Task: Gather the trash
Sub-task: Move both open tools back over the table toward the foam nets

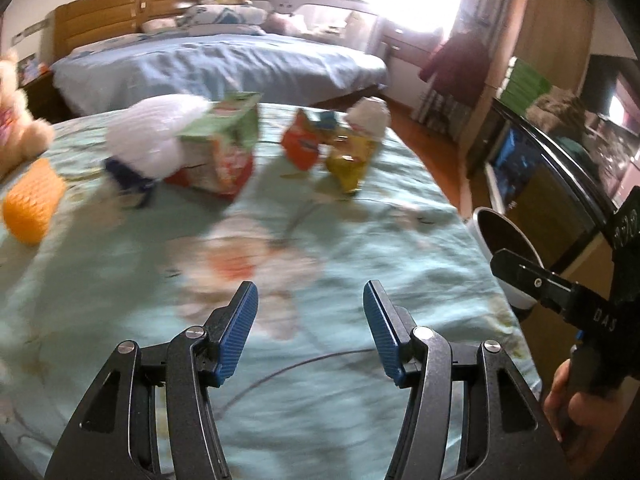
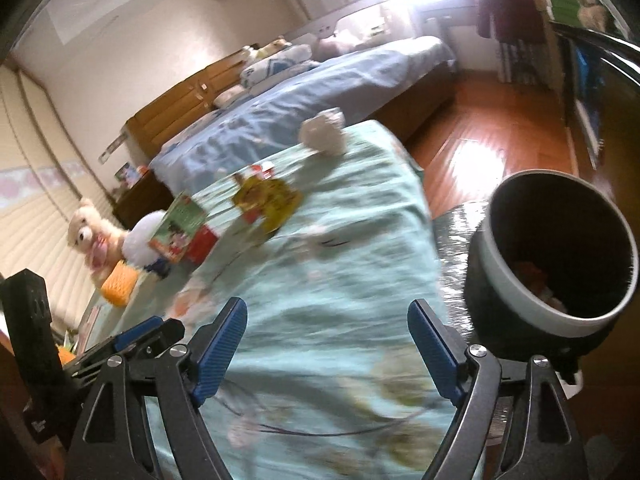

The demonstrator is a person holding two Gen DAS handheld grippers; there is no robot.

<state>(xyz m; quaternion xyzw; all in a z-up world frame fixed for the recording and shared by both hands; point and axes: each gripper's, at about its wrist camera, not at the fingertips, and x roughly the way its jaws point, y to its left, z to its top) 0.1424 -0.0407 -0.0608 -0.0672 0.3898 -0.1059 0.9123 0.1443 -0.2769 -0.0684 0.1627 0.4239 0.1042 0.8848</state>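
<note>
Carton point(image 1: 222, 152) lies tilted on bed point(image 1: 360, 240), long axis pointing left-right

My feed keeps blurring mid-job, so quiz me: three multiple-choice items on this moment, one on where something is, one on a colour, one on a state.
1. Where is the trash bin?
A. On the bedspread
B. Off the bed's right edge, beside it
C. On the far blue bed

2. What colour are the finger pads of the left hand-held gripper?
A. Red
B. Green
C. Blue

3. What state are both hand-held grippers in?
A. Open and empty
B. Each shut on a wrapper
C. Shut and empty

Answers:
1 B, the bin stands past the edge of the floral bedspread.
2 C, the ribbed pads are blue.
3 A, left and right hand-held gripper show spread fingers with only bedspread between them.
</note>
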